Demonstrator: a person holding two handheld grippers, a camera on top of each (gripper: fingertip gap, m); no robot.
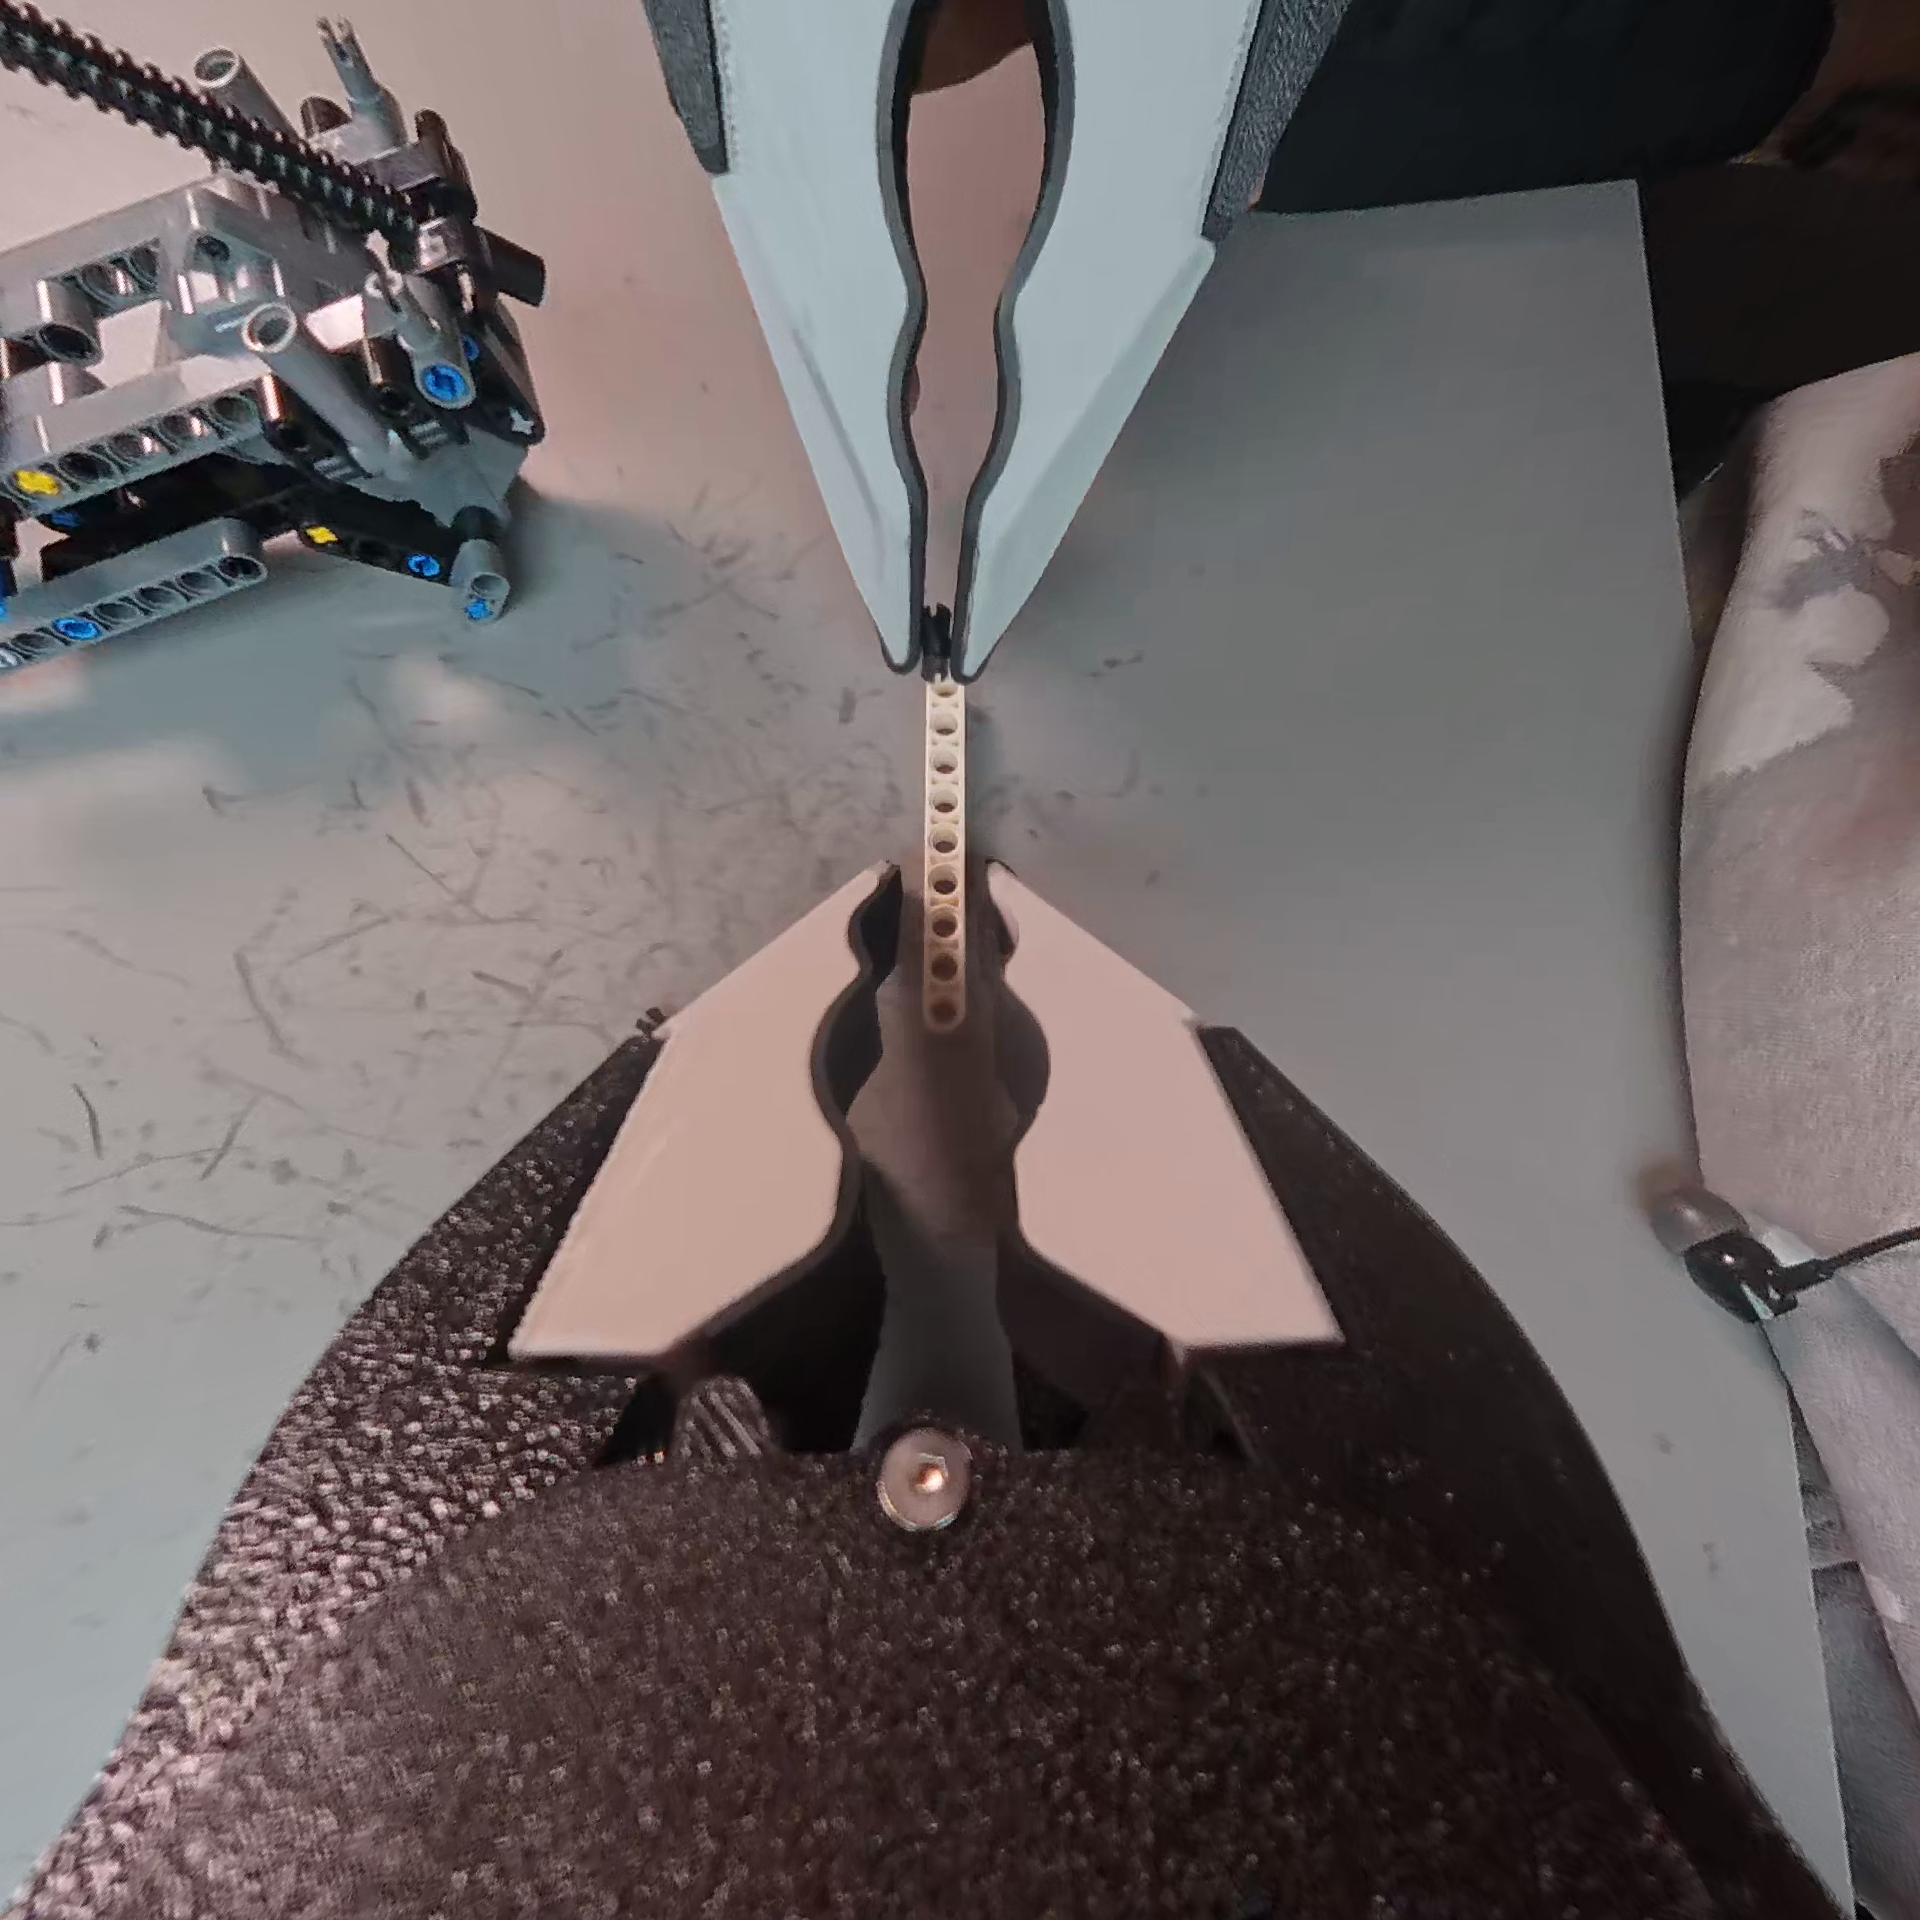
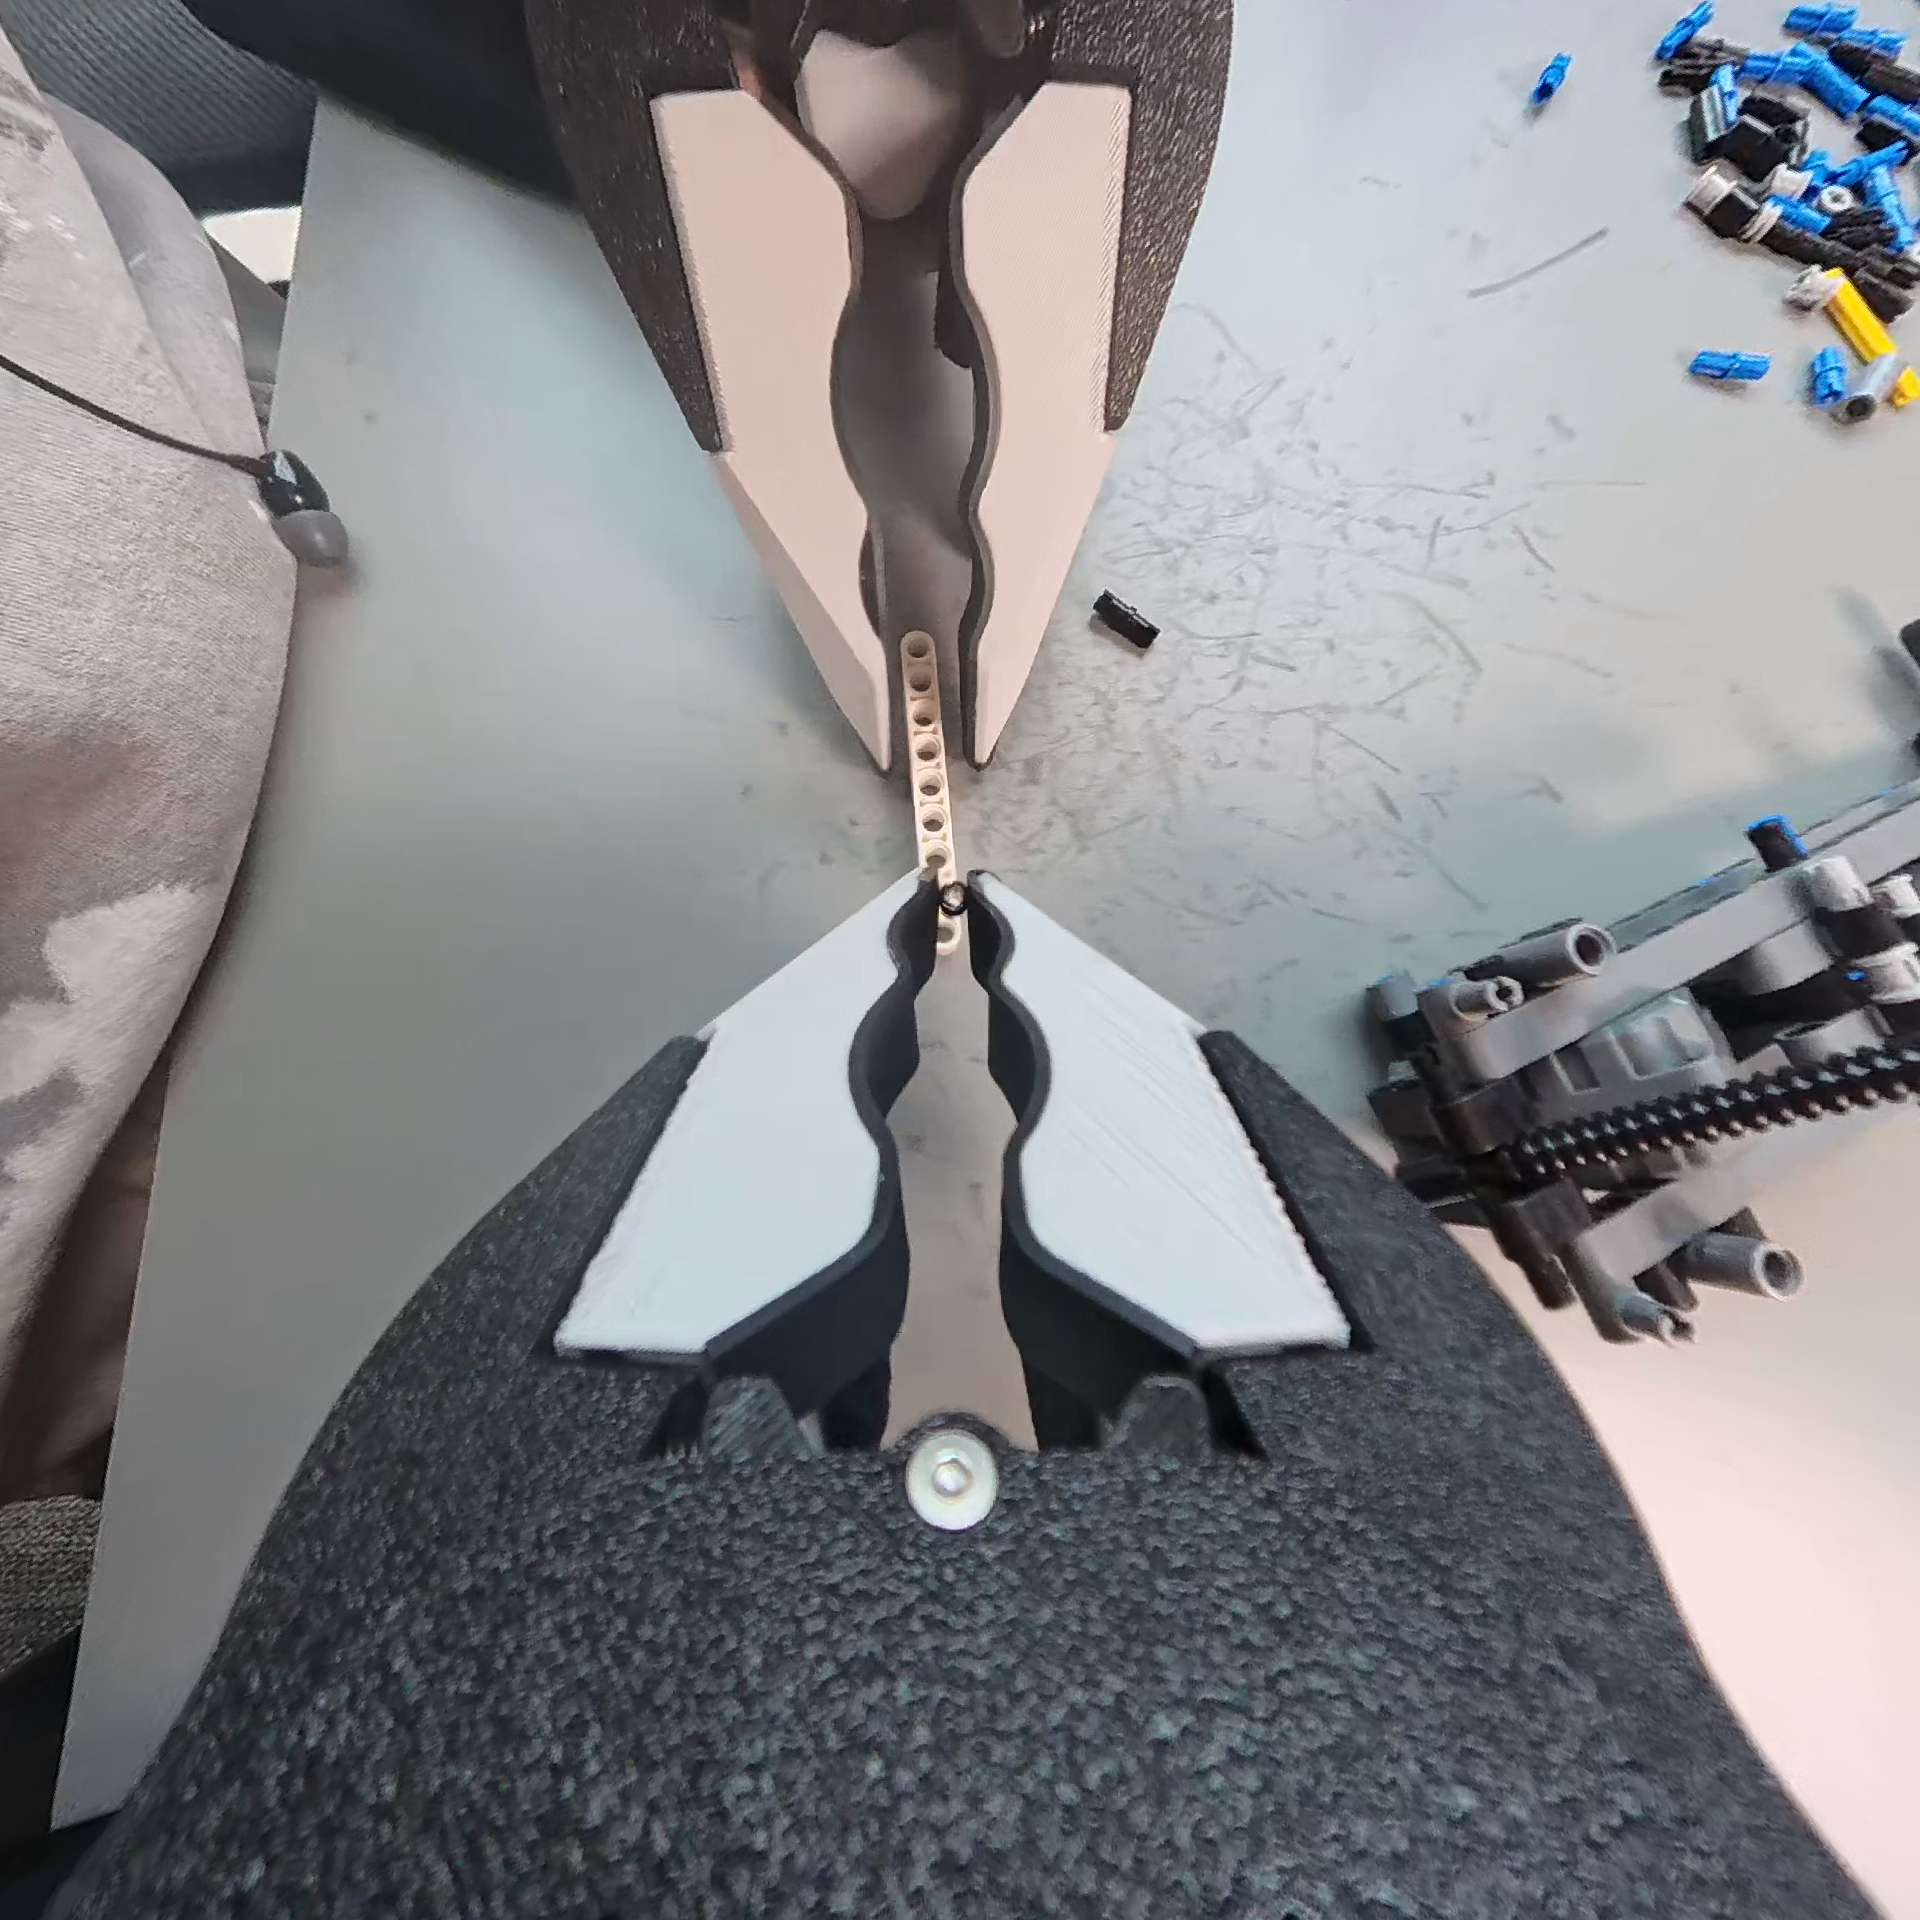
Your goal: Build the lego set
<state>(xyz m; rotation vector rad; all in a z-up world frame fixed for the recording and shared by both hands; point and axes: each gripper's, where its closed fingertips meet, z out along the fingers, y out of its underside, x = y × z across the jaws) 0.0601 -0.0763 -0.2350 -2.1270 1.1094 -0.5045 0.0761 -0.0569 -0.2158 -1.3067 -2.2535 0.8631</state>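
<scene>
Right, main risk here: the small black pin (image 1: 937, 632), pinched at the very tips of the right gripper (image 2: 944, 902), looks only barely held, so a slightly off-axis push into the end hole of the white beam (image 1: 944, 831) could pop it out or twist it sideways, and it'd drop onto the grey table (image 1: 416, 935). Second risk, judging from the left wrist view: the left gripper (image 1: 940, 868) has the beam standing between its fingers, but I can't tell if the jaws are really clamped on it, there's a gap visible on both sides, so the beam may slide or pivot when the pin is pressed in. The right jaws are closed down tight on the pin, nearly touching at the tips. Beam + pin sit mid-frame in both views, held above the table between the two grippers, which point at each other nose to nose. The beam is thin, cream-white, w/ a row of round holes along its length; the pin is tiny, black, sitting right at the beam's end hole. The partly built grey model (image 1: 260, 395) w/ a black chain and blue pins lies at upper left of the left wrist view, well apart from the grippers. A heap of loose blue/black/yellow parts (image 2: 1808, 177) is at upper right of the right wrist view, and one stray black pin (image 2: 1125, 619) lies on the table near the left gripper's fingers
</scene>
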